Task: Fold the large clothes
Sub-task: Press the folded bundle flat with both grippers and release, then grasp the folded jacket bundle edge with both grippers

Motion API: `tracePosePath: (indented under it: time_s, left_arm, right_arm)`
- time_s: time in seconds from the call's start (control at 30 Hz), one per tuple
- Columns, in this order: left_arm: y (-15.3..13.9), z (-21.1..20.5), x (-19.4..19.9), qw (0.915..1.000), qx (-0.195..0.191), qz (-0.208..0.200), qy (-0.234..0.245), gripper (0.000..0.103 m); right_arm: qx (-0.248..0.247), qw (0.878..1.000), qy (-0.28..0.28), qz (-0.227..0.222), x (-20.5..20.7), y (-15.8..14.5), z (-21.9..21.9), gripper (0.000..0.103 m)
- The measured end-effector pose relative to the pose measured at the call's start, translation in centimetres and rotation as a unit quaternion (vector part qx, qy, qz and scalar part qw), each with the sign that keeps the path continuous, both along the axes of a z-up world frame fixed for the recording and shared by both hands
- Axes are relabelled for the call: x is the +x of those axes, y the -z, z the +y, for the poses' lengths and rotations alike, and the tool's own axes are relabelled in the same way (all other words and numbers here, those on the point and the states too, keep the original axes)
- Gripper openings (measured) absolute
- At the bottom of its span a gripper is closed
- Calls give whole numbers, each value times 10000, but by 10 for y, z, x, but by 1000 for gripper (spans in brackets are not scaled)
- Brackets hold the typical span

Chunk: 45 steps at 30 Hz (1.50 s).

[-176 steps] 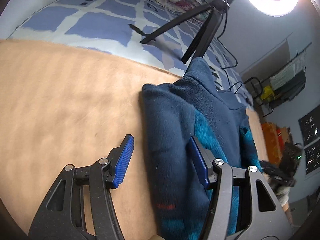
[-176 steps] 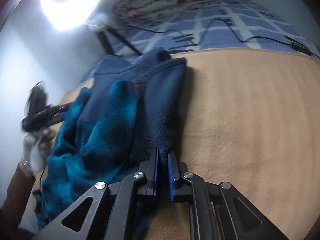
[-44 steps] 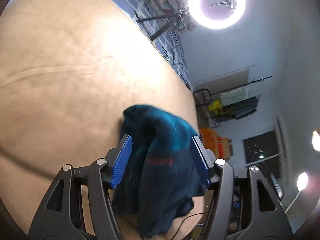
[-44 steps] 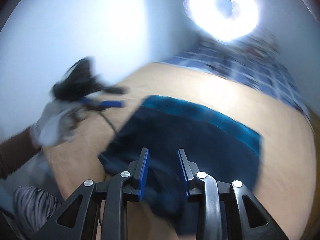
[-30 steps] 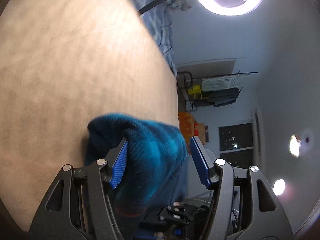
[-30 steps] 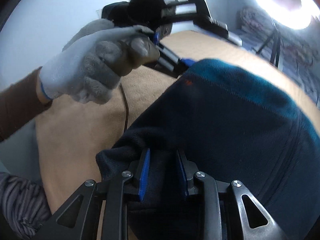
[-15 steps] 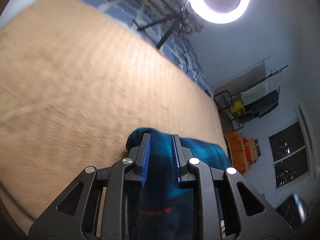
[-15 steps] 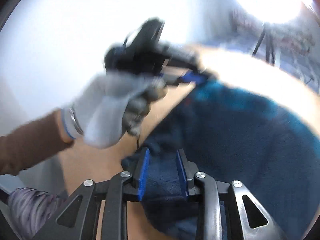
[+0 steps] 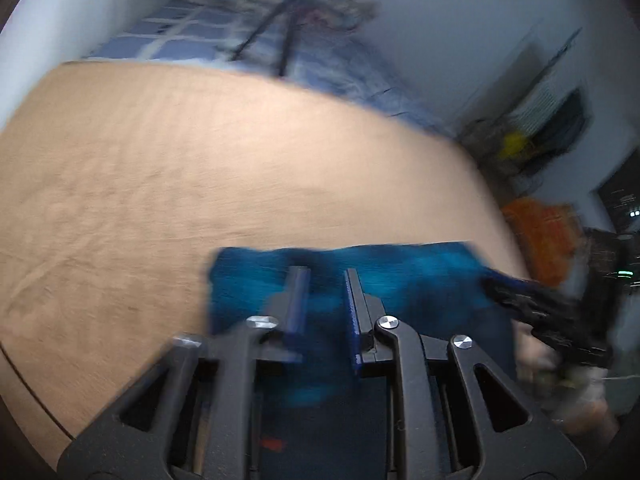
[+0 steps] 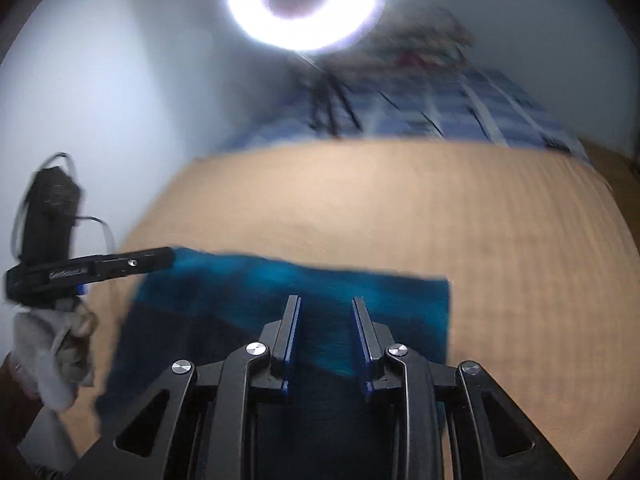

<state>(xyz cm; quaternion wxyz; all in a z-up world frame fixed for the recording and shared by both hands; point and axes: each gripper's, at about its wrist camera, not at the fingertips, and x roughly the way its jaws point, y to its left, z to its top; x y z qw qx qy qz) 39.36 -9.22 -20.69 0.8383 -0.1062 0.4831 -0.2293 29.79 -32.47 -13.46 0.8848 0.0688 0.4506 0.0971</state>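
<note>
Tan blanket (image 10: 460, 208) under folded fleece (image 10: 304, 280); ring light (image 10: 304, 0) above.

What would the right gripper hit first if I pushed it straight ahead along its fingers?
Likely the teal band of the folded fleece, lying right ahead of the right gripper. Past its far edge comes bare tan blanket. Depth is hard to judge through the fisheye.

folded blue fleece (image 10: 248, 280) on tan blanket (image 10: 440, 208)
</note>
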Motion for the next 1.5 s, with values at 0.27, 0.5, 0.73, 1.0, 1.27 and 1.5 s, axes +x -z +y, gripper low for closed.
tracePosePath:
  time_s: [0.27,0.5,0.73,1.0,1.27,1.5]
  left_arm:
    - [6,24,-1,9983,-359,-83,-461,3]
    - [-15,53,-6,9919,-1109,1,-622,4]
    - [5,19,15,9985,-93,2,-536,4]
    - [28,27,18,9870,568,-58,-1502,4]
    - [2,103,-14,9890,-557,303,-1334,33]
    - [-14,131,-59,9733,-1905,867,-947,77]
  right_arm:
    - [-154,9993,214,280,-10,26,-6,23]
    - [276,9991,294,-132,-31,-7,-45,29]
    - [779,9959,462,-16,8,11,-63,29]
    - [-27,9927,1068,567,19,69,-63,26]
    - [221,9968,740,211,-29,12,-85,58]
    - [1320,9903,396,160,-74,1,-102,84]
